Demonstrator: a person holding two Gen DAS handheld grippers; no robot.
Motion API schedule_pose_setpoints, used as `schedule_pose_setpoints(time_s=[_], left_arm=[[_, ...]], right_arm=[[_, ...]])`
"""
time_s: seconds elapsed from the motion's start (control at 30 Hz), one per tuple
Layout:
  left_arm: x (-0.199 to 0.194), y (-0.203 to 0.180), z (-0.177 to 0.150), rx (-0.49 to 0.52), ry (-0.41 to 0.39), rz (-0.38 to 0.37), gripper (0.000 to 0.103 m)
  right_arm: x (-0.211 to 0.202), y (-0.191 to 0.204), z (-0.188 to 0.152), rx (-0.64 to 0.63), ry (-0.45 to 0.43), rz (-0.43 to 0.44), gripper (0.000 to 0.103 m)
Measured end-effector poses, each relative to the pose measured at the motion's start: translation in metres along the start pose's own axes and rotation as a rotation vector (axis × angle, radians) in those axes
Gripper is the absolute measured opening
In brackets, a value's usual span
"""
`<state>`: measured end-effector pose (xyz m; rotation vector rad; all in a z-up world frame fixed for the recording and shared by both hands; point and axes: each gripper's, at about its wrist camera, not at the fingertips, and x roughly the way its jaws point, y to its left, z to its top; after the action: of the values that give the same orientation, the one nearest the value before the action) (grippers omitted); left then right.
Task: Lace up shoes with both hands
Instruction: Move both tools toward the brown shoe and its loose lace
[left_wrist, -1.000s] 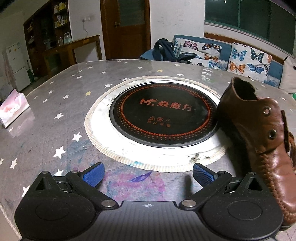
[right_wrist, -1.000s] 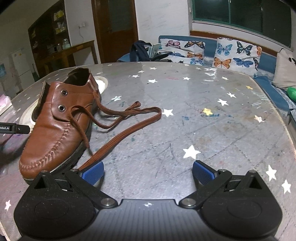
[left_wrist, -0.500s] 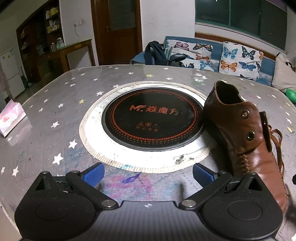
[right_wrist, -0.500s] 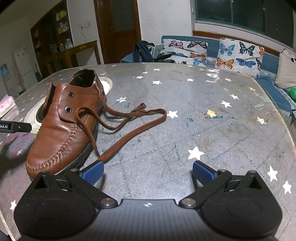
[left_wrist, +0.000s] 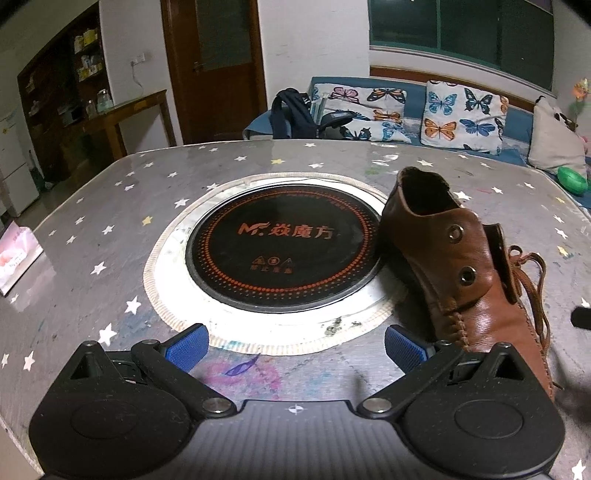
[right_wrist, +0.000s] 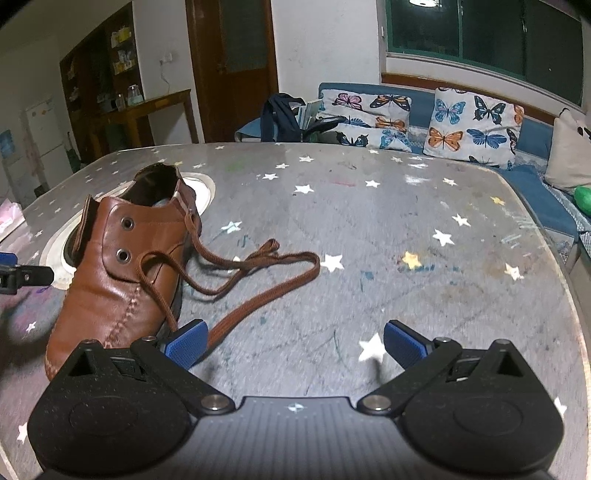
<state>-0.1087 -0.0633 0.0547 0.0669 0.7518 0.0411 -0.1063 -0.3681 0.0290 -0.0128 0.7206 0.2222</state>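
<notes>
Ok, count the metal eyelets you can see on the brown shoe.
4 visible on the shoe: two on one flap in the right wrist view, two on the opposite flap in the left wrist view. Others may be hidden.

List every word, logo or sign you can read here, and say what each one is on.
"M 焱魔方": orange logo on the black cooktop set in the table.
Three small orange symbols with a line of characters beneath them, same cooktop: too small to read.
Pink packet at the table's left edge: print too blurred to read.
Shoe, lace and both grippers: no readable text.
</notes>
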Motion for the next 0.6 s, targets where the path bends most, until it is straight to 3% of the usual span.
schedule_pose_setpoints(time_s=[0.23, 0.6], left_arm=[[-0.001, -0.002, 0.002, 0.011, -0.008, -0.007, 0.103], [-0.001, -0.006, 0.002, 0.026, -0.017, -0.026, 0.103]], right_arm=[[0.017, 0.0, 0.013, -0.006, 0.02, 0.01, 0.088], [0.041, 0.013, 0.023, -0.057, 0.046, 0.02, 0.06]])
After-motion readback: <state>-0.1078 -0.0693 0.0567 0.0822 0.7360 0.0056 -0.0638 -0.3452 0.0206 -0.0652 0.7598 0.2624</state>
